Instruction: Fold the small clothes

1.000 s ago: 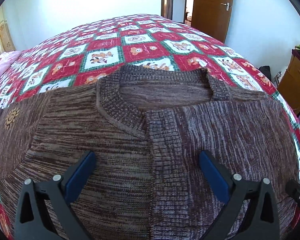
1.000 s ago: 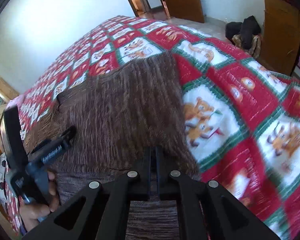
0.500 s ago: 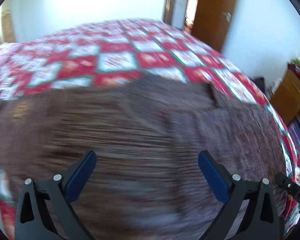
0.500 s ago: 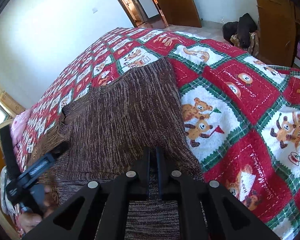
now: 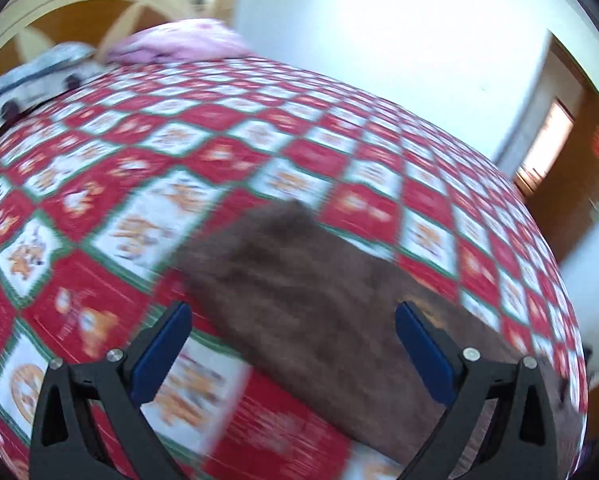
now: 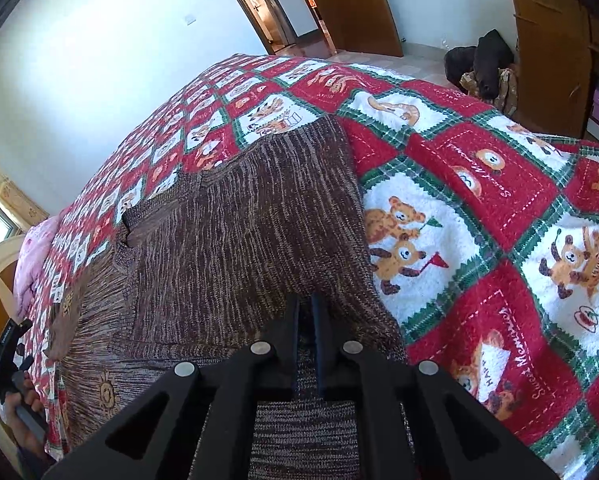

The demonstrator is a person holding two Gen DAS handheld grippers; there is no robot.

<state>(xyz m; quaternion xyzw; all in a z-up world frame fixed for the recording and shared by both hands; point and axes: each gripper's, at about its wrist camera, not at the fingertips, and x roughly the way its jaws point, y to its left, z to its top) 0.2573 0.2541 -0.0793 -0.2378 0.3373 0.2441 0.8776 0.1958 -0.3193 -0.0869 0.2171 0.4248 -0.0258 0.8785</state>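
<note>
The brown knitted cardigan point(image 6: 235, 240) lies spread on the bed, on a red, white and green quilt point(image 6: 479, 216) printed with teddy bears. In the right wrist view its right side panel is folded over the body, so that a straight folded edge runs along the quilt from the far corner down toward the camera. The ribbed neckline sits at the far left of the garment, and a small sun motif point(image 6: 106, 391) shows on the lower left part.

The right hand-held gripper point(image 6: 305, 320) has its fingers pressed together on the near edge of the cardigan, with the knit pinched between the blue pads and a flap of fabric lying under the gripper body.

The left hand-held gripper point(image 5: 291, 340) has its fingers spread wide apart, with nothing between the blue pads point(image 5: 163, 348). Its view is heavily blurred; a brown part of the cardigan point(image 5: 319, 300) lies on the quilt point(image 5: 99, 216) below and between the fingers, and whether they touch it cannot be told. In the right wrist view this gripper appears at the far left edge, held in the person's hand point(image 6: 19, 420) beside the bed.

Farther out, a pink pillow point(image 5: 179, 42) rests at the cream and wood headboard point(image 5: 79, 12). Wooden doors point(image 6: 355, 4), a wooden cabinet point(image 6: 551, 52) and a dark bag point(image 6: 483, 64) on the floor stand beyond the bed.
</note>
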